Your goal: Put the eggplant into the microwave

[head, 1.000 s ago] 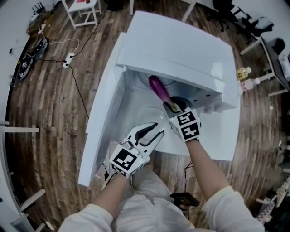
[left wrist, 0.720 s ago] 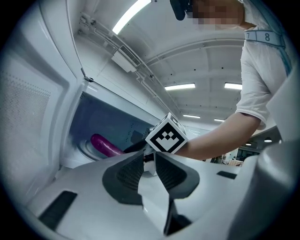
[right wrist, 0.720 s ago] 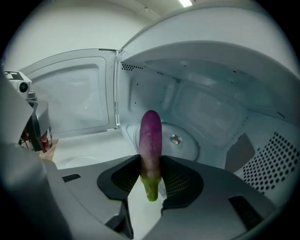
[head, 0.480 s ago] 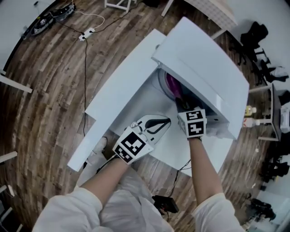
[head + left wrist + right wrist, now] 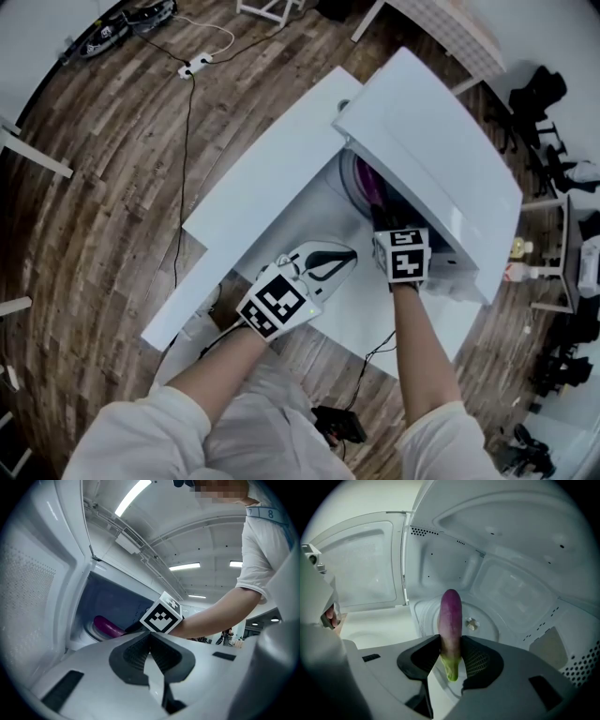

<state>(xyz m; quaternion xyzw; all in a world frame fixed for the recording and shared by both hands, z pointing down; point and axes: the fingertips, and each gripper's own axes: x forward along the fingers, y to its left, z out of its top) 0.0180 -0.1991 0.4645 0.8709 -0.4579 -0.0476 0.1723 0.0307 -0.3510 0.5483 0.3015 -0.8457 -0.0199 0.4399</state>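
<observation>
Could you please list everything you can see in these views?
microwave: one, white, on the table, door open
eggplant: one, purple, inside the microwave over the turntable, held by the right gripper
turntable: one, pale, microwave floor
table: one, white, under the microwave
power strip: one, white, on the wooden floor
left gripper: one, white, before the microwave, jaws just closed on nothing
right gripper: one, white, reaching into the microwave, shut on the eggplant

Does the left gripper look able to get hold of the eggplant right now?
Probably not as things stand. The left gripper is shut and sits outside the microwave, while the right gripper, clamped on the eggplant, and its arm stand in the open doorway.
</observation>
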